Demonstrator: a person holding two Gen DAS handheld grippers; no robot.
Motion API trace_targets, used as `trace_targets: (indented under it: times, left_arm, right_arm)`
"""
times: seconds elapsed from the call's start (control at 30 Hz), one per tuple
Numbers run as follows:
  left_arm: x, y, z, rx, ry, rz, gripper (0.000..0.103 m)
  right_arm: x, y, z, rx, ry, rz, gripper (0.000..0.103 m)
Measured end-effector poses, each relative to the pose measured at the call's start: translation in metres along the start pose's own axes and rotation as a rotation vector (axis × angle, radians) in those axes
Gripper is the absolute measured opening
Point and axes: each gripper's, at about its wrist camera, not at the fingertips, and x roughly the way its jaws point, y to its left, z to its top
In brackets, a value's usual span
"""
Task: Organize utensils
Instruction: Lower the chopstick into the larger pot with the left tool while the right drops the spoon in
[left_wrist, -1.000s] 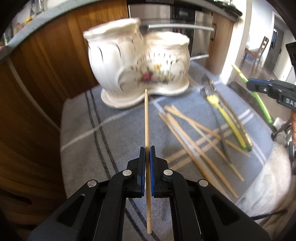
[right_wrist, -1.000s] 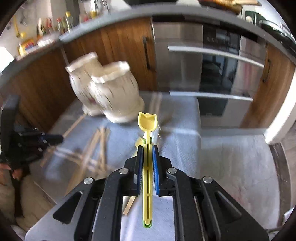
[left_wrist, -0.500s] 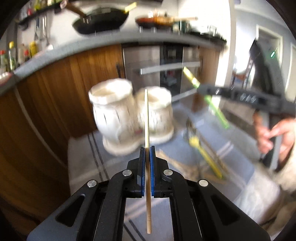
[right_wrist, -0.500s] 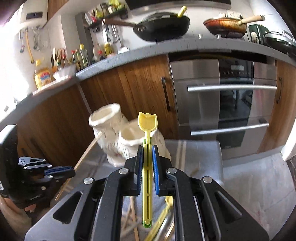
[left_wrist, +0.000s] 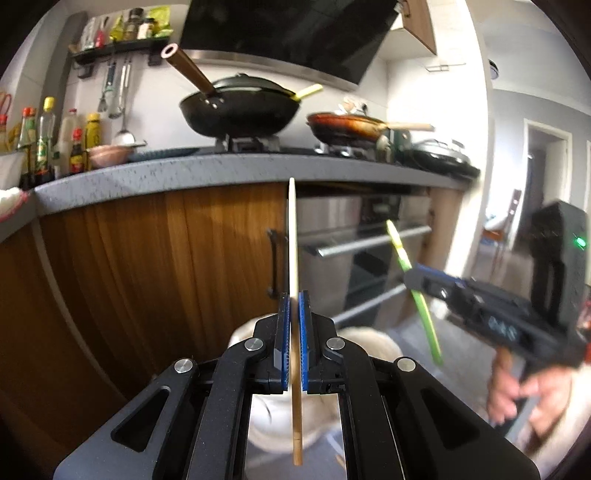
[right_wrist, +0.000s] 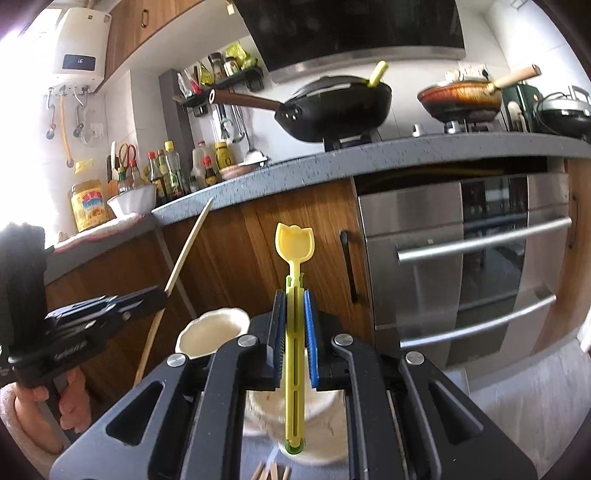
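Note:
My left gripper (left_wrist: 294, 299) is shut on a wooden chopstick (left_wrist: 293, 236) that stands upright, raised over the white ceramic holder (left_wrist: 373, 341), which shows mostly hidden below the jaws. My right gripper (right_wrist: 293, 295) is shut on a yellow-green plastic utensil (right_wrist: 294, 243) with a tulip-shaped end, also upright, above the holder (right_wrist: 214, 330). In the right wrist view the left gripper (right_wrist: 159, 295) and its chopstick (right_wrist: 190, 243) are at the left. In the left wrist view the right gripper (left_wrist: 417, 277) with the utensil (left_wrist: 424, 317) is at the right.
Wooden cabinets (left_wrist: 147, 266) and a steel oven (right_wrist: 480, 266) stand behind under a grey counter (left_wrist: 221, 170) with a black wok (left_wrist: 240, 110), a pan (left_wrist: 347, 123) and bottles (right_wrist: 170, 170). Loose chopstick ends (right_wrist: 271, 472) lie on the grey cloth below the holder.
Both grippers have lifted and tilted upward with their utensils; the view swung from the cloth and holder up to the counter. The holder now sits low under the jaws.

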Motion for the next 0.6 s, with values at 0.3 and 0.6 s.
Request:
trace_targets:
  times: [0.3, 0.6]
  left_arm:
    - [0.042, 0.009, 0.016, -0.054, -0.092, 0.058, 0.005]
    - [0.053, 0.015, -0.003, -0.052, -0.078, 0.088, 0.005]
  right_arm:
    - [0.039, -0.001, -0.01, -0.01, -0.037, -0.014, 0.01]
    - [0.051, -0.007, -0.031, -0.01, 0.021, -0.031, 0.01]
